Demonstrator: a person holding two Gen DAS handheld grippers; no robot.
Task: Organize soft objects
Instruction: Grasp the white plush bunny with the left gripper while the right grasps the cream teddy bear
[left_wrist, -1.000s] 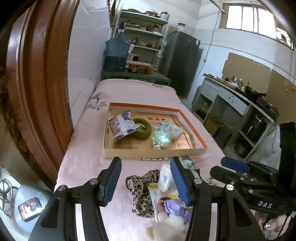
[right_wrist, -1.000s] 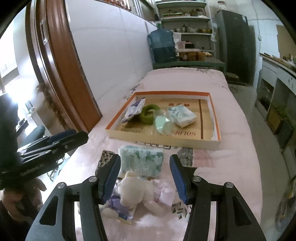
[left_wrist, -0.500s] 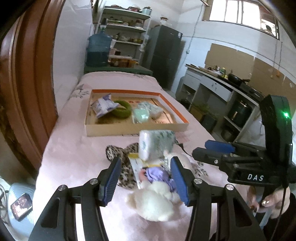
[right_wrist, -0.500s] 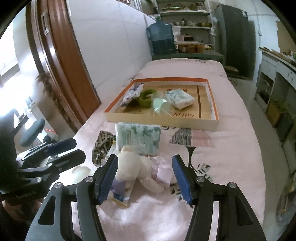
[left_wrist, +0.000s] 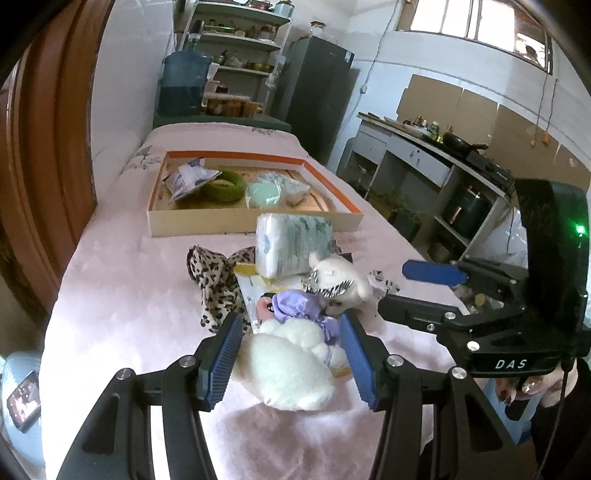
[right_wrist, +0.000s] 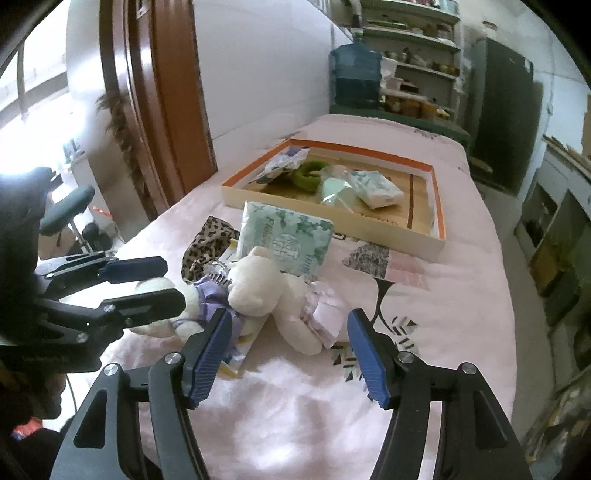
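Left tongs (left_wrist: 288, 354): jaws wide apart, straddling the white plush toy (left_wrist: 291, 365); the pads do not visibly press it, nothing gripped.
Right tongs (right_wrist: 290, 350): jaws have just been opening and stand wide, low over the cream teddy bear (right_wrist: 258, 291); the bear's legs lie between the pads, not clamped.
White plush toy: on the pink bedcover (left_wrist: 122, 295), in a purple dress (left_wrist: 295, 306), lying partly on a flat printed packet (left_wrist: 251, 291).
Cream teddy bear: on its side beside the white toy, head against the tissue pack (right_wrist: 284, 240).
Tissue pack: green and white, propped up behind the toys, just in front of the tray (right_wrist: 424, 243).
Leopard-print cloth (left_wrist: 214, 280): crumpled, left of the toys, touching the packet.
Tray: shallow cardboard box with an orange rim, farther up the bed; it holds a green ring (left_wrist: 223, 186), a crumpled white and blue bag (left_wrist: 186, 177), a pale green round pouch (left_wrist: 264, 195) and a small tissue pack (right_wrist: 376, 186).
Person: a hand (left_wrist: 532, 387) grips the right tongs' handle.
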